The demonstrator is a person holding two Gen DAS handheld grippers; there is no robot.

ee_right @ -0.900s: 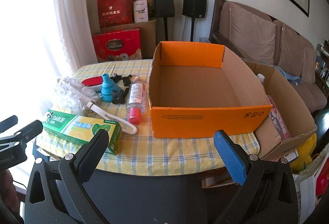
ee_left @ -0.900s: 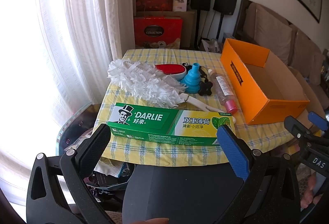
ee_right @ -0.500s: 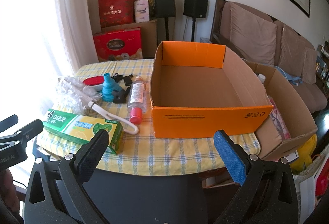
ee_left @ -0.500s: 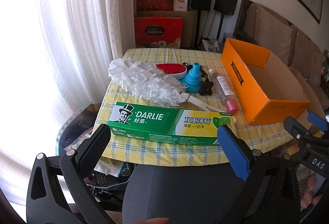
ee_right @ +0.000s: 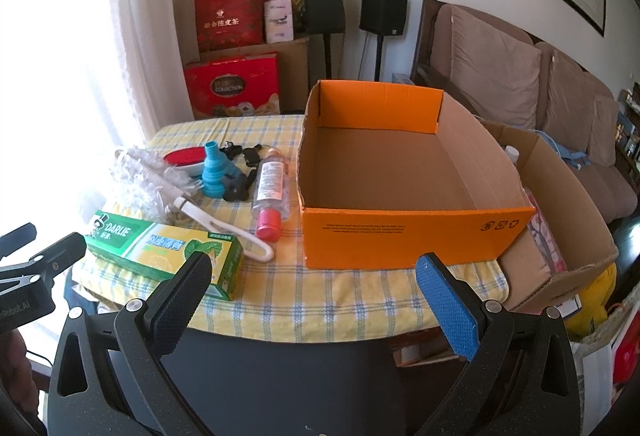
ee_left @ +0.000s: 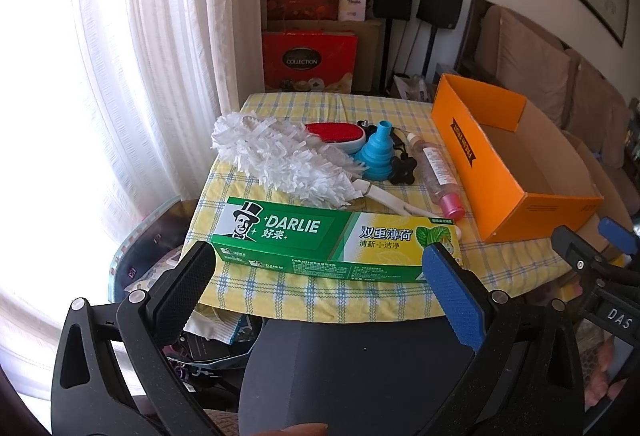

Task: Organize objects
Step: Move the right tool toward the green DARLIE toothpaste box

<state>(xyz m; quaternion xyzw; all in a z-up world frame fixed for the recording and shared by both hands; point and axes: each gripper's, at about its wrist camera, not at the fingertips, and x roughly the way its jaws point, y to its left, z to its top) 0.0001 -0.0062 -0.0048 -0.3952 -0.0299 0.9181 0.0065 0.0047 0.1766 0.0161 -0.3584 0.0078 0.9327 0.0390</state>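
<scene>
A green and yellow Darlie toothpaste box [ee_left: 332, 240] [ee_right: 164, 246] lies at the table's near edge. Behind it lie a white duster [ee_left: 280, 159], a red brush [ee_left: 334, 133], a blue funnel [ee_left: 378, 157] [ee_right: 216, 171], a black knob [ee_left: 402, 175] and a clear bottle with a pink cap [ee_left: 438, 177] [ee_right: 271, 191]. An empty orange box [ee_right: 400, 175] [ee_left: 508, 159] stands on the right. My left gripper [ee_left: 320, 284] is open, just short of the toothpaste box. My right gripper [ee_right: 312, 292] is open before the orange box.
The table has a yellow checked cloth [ee_right: 328, 296]. An open brown carton [ee_right: 560, 220] sits to the right of the table. Red gift boxes [ee_left: 310, 61], speakers and a sofa [ee_right: 540, 95] stand behind. A white curtain [ee_left: 152, 55] hangs at left.
Both grippers have eased slightly forward toward the table. Nothing on the table has moved.
</scene>
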